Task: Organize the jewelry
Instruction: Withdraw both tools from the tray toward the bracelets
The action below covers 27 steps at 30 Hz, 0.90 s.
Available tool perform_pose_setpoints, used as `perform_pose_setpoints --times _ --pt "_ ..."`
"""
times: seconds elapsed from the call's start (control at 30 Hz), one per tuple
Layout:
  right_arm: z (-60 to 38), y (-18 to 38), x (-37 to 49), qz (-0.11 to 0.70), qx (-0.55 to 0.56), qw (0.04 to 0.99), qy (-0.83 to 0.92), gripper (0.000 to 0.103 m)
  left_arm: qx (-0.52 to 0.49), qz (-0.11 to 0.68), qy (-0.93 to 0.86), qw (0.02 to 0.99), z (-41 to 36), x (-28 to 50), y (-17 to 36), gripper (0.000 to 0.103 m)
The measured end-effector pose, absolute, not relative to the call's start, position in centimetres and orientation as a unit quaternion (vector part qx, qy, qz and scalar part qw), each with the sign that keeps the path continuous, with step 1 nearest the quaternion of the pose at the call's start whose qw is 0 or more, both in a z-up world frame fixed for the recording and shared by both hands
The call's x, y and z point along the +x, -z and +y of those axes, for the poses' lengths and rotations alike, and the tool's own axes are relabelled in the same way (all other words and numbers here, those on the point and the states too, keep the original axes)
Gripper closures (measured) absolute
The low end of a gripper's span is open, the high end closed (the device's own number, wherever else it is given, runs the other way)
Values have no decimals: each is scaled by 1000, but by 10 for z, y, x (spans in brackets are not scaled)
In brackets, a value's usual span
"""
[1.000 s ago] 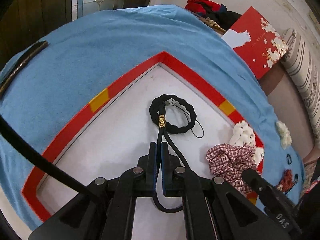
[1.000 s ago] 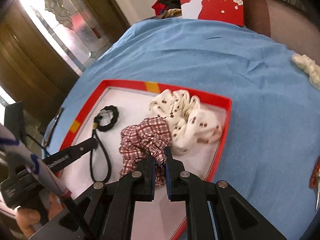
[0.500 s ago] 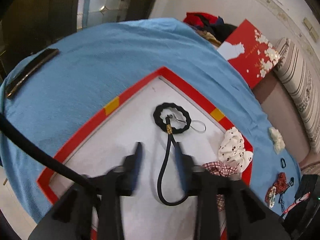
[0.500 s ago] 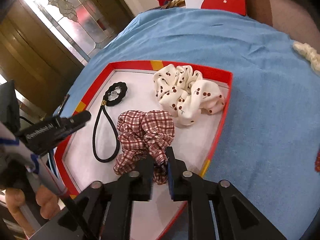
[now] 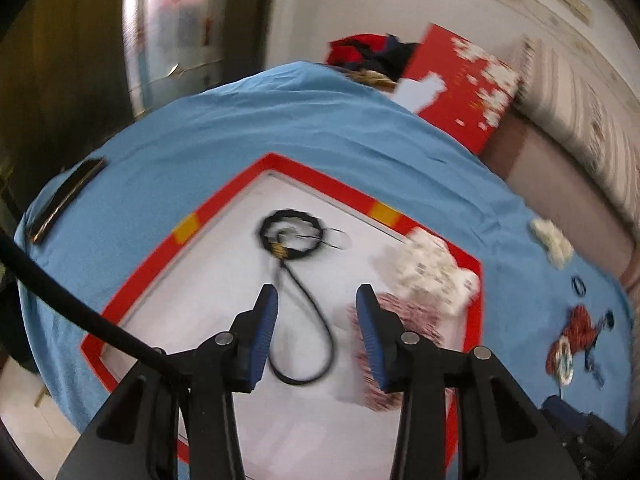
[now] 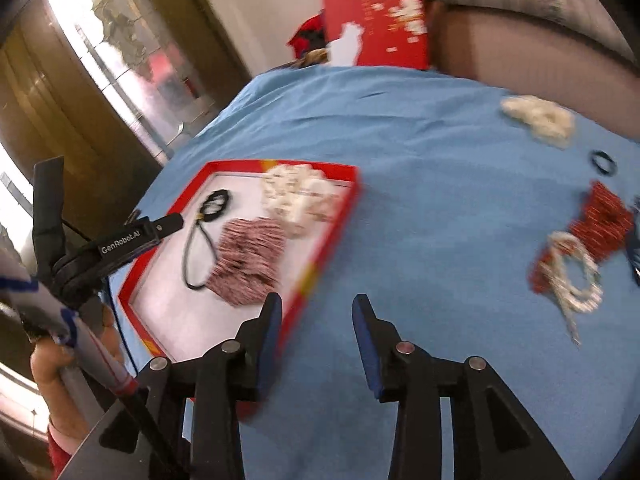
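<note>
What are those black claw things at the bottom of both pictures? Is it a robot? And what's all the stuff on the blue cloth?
No robot: a person holds two grabber tools, each with a camera looking along its fingers. One picture is from the left gripper, the other from the right gripper. Both are open and hold nothing. On the blue cloth sits a red-rimmed white tray holding a black hair tie with a long cord loop, a red checked scrunchie and a cream spotted scrunchie. Outside the tray lie a fluffy cream scrunchie, a small black ring and a red bow with a pearly loop.
</note>
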State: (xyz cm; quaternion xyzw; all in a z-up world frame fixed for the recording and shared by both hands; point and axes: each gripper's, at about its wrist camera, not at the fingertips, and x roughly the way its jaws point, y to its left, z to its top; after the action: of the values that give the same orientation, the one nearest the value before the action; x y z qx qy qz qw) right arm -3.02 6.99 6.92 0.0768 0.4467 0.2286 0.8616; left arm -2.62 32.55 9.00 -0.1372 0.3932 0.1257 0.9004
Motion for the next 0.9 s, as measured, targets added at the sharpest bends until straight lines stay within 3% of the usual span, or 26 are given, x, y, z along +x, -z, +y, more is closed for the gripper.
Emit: perform_pose_setpoints --times 0.5,0.9 --pt "-73 -35 -62 467 153 864 -112 61 -15 420 -27 907 186 -22 -76 61" --pt "-127 -19 -68 463 186 862 -86 60 11 445 -19 895 145 -11 -58 61"
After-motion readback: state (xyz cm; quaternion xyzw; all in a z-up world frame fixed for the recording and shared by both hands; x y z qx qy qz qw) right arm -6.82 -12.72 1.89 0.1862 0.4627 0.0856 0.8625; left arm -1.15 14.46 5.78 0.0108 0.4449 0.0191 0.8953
